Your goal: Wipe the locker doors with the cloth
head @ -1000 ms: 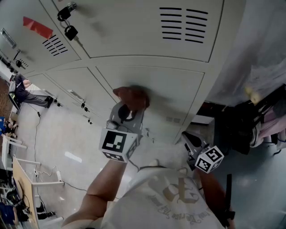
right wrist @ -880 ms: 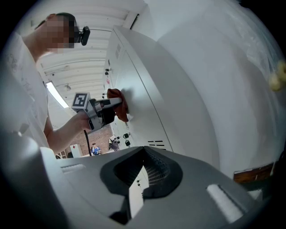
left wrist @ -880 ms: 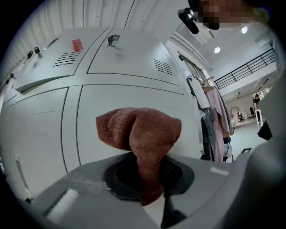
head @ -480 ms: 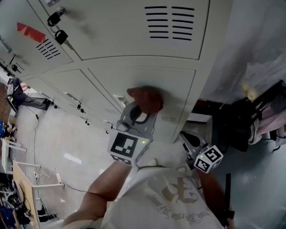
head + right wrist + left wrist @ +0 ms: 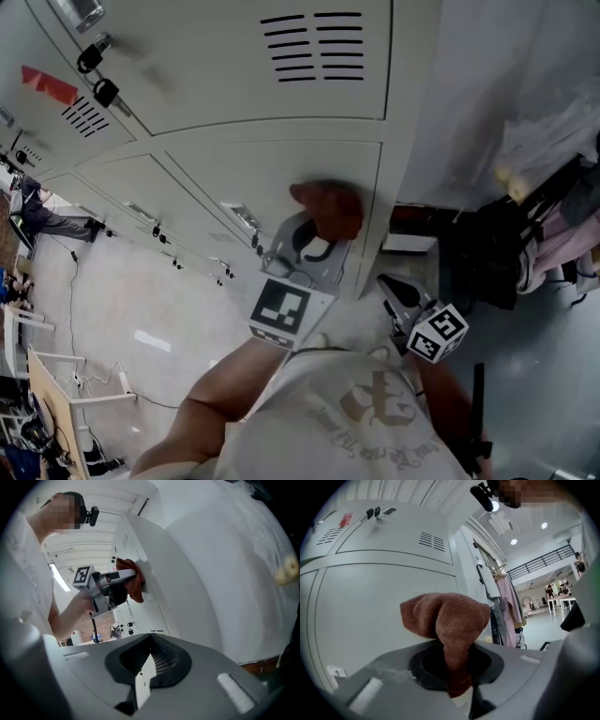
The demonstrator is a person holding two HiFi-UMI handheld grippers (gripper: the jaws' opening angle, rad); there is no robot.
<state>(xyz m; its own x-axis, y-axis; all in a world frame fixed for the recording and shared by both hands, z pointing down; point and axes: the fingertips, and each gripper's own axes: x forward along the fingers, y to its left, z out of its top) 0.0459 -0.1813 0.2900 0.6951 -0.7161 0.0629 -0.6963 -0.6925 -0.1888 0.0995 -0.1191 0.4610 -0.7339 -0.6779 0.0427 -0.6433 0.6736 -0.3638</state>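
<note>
Left gripper (image 5: 321, 236): jaws clamped on the cloth (image 5: 328, 208), nipping its lower fold; marker cube (image 5: 291, 312) faces the head camera.
Cloth: brown, bunched, pressed flat against the pale grey locker door (image 5: 248, 173), near that door's right edge, below the door with the vent slits (image 5: 314, 47).
Right gripper (image 5: 388, 287): held low beside the person's shirt (image 5: 366, 412), apart from the lockers; jaws drawn close, only a slit between them, nothing held.
Padlocks (image 5: 101, 91): two, dark, hanging on a door to the upper left, above a red label (image 5: 49, 84).
Hanging clothes (image 5: 506, 602): on a rail beside the lockers' end.
</note>
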